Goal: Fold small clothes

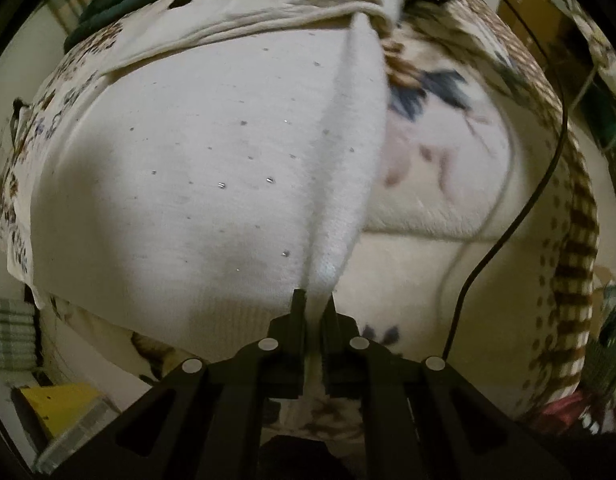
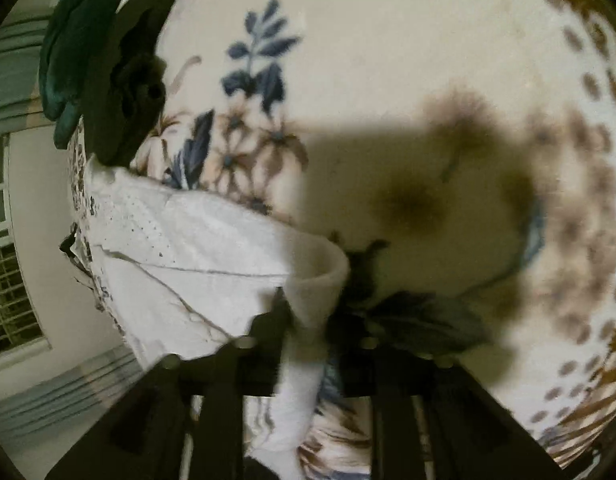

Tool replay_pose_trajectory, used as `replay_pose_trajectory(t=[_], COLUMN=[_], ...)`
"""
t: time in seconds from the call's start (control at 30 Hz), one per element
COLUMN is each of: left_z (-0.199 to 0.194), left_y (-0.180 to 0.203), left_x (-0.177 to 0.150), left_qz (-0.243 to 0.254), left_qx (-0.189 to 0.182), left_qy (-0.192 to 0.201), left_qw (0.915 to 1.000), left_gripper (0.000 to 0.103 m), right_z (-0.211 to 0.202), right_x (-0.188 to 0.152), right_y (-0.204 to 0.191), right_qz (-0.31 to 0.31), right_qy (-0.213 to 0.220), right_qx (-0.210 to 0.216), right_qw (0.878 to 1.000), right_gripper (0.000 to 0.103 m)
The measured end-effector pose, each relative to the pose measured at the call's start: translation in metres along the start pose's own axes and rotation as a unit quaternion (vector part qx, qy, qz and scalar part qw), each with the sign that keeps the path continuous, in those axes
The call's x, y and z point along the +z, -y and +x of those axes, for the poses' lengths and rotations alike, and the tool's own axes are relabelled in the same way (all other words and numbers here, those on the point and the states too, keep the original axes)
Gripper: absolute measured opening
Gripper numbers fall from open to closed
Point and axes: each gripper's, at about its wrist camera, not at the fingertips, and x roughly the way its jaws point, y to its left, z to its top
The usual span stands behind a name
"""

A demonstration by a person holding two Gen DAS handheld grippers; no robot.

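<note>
The left gripper (image 1: 315, 300) clamps a raised fold of the white garment (image 1: 196, 184); the right gripper (image 2: 308, 308) pinches its rolled edge over the floral blanket (image 2: 388, 40)

A white top (image 1: 196, 184) with tiny silver studs lies on a cream blanket (image 2: 388, 60) (blue-and-brown flowers), green cloth (image 2: 64, 60) at ten o'clock.

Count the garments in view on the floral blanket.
3: a white top spread across the blanket, pinched by both grippers, left and right; a teal garment and a black garment bunched at its far edge. More may be hidden.
</note>
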Motion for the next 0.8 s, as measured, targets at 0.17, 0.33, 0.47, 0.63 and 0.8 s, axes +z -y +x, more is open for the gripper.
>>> replay_pose_trajectory(t=[0.17, 0.33, 0.47, 0.63, 0.8], left_z=[-0.02, -0.052, -0.086, -0.103, -0.088], left_y=[-0.021, -0.06, -0.11, -0.186, -0.27], left_x=[0.014, 0.037, 0.052, 0.058, 0.061], left_qz=[-0.02, -0.063, -0.109, -0.176, -0.231], left_qx=[-0.013, -0.032, -0.054, -0.091, -0.124], left_qy=[0.008, 0.022, 0.041, 0.049, 0.046], left_qw=[0.9997, 0.9973, 0.9917, 0.979, 0.9639], left_gripper=[0.004, 0.004, 0.004, 0.004, 0.004], right_z=[0.006, -0.025, -0.054, -0.063, -0.022], right_x=[-0.002, -0.017, -0.03, -0.034, -0.033], right_y=[0.001, -0.032, -0.088, -0.186, -0.297], right_qz=[0.022, 0.016, -0.007, -0.038, -0.068], right_qy=[0.007, 0.036, 0.041, 0.044, 0.053], right_qx=[0.018, 0.003, -0.018, -0.04, -0.069], right_qw=[1.0, 0.999, 0.999, 0.998, 0.994], right_gripper=[0.012, 0.011, 0.011, 0.011, 0.011])
